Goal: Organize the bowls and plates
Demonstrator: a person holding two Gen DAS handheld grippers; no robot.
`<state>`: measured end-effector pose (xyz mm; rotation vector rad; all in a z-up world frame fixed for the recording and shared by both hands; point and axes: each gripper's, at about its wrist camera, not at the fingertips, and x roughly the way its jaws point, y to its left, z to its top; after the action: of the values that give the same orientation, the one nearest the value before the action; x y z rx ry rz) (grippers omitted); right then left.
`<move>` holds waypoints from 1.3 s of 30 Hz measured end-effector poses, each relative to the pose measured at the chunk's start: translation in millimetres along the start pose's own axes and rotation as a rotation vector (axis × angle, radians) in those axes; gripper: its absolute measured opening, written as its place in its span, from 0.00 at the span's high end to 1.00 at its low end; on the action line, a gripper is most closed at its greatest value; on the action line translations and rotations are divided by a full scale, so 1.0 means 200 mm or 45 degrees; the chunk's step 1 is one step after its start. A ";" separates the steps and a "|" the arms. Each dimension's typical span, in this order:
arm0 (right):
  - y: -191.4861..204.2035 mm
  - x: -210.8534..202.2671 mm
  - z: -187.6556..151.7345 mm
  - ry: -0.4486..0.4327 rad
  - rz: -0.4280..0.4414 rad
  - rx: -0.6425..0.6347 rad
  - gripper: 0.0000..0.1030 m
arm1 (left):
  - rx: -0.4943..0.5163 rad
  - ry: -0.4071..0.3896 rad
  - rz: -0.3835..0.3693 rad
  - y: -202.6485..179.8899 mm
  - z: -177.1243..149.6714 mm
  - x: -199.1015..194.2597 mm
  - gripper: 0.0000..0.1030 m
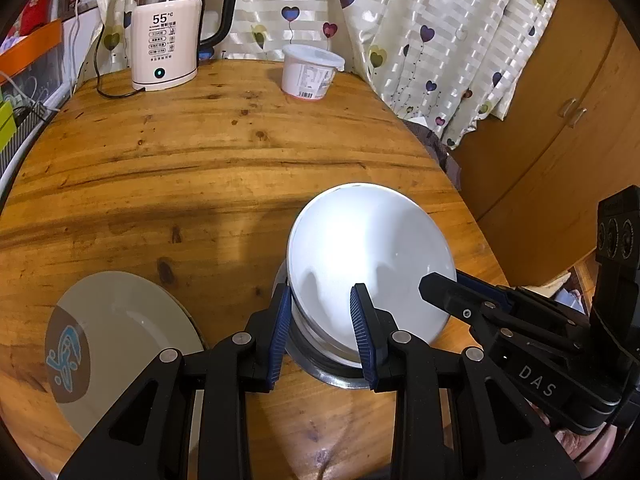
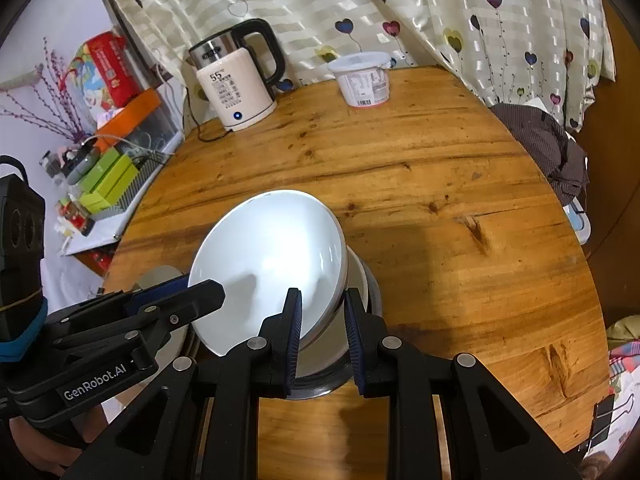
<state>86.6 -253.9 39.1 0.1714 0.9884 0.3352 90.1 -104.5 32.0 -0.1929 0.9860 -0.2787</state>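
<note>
White porcelain fills the middle of both wrist views: a white bowl (image 1: 370,268) that I hold tilted over a steel bowl (image 1: 320,368) on the wooden table (image 1: 200,160). My left gripper (image 1: 322,332) pinches the bowl's near-left rim, one pad inside and one outside. My right gripper (image 2: 322,330) does the same on the near-right rim, its jaws narrow around the thin wall. I take both sides because a smooth glazed rim could swing out of a single pinch; two grips keep the tilt steady.

The white bowl's lower edge seems to sit inside the steel bowl, though I cannot tell whether they touch. I judge the tilt lets the far edge go in first, so it nests without knocking.

Just left of the steel bowl lies a flat plate (image 1: 128,344) with a blue mark, kept apart, probably so plates and bowls form separate stacks. Well beyond the steel bowl, at the table's far edge, stand a kettle (image 1: 168,40) and a plastic tub (image 1: 310,72).
</note>
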 end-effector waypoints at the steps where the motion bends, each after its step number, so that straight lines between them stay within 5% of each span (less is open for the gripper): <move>1: 0.00 0.00 0.00 0.002 -0.002 0.001 0.80 | 0.001 0.005 0.001 0.00 0.00 0.01 0.69; 39: -0.01 0.05 -0.02 0.034 -0.037 -0.034 0.74 | -0.012 0.034 -0.016 0.01 -0.02 0.05 0.69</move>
<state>88.7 -251.7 28.4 0.1284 1.0116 0.3246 91.8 -106.2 20.8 -0.2042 1.0130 -0.2890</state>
